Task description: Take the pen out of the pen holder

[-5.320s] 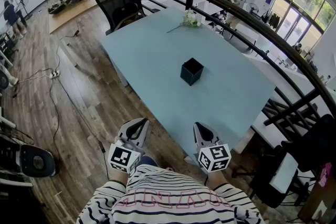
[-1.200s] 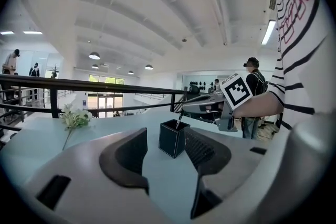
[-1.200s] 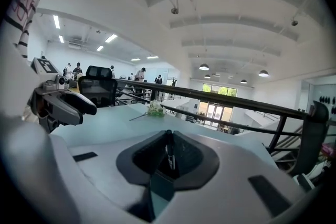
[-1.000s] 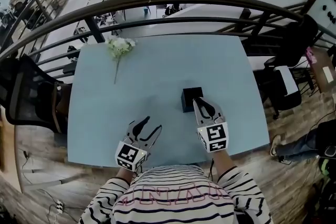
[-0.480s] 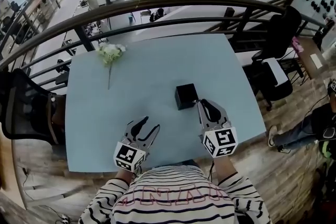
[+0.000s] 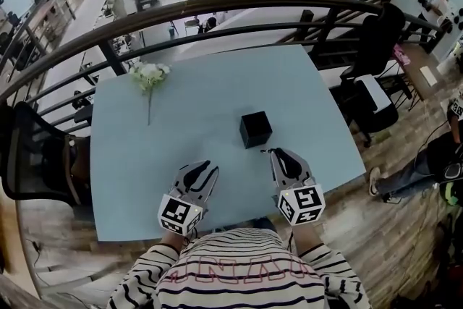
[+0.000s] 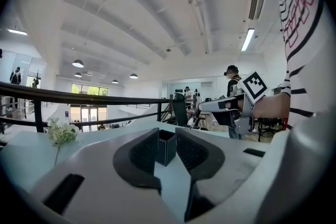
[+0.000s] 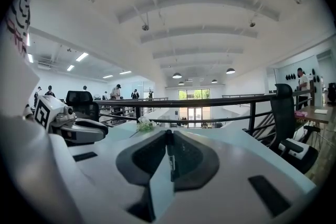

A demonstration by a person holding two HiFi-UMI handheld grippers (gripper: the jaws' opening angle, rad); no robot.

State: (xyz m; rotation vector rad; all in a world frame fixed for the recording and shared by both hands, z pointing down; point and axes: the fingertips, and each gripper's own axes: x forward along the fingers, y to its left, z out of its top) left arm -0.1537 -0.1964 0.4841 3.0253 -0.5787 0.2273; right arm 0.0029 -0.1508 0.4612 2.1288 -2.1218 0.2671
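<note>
The right gripper (image 6: 277, 154) is clamped on a dark pen (image 8: 169, 157). The pen stands upright in the narrow slot between the jaws, and its top just clears their tips. That gripper hangs over the near right part of the pale blue table (image 6: 188, 119). It is a little toward the person from the black square pen holder (image 6: 255, 129) and clear of it. The left gripper (image 6: 205, 170) is over the near edge of the table, level with the right one and well apart from it. Its jaws are closing with nothing between them; the pen holder shows through the gap, farther out on the table. A white flower sprig (image 6: 149, 72) lies toward the far left corner. Beyond the table runs a dark railing (image 6: 217, 3), with an open hall below it.
</note>
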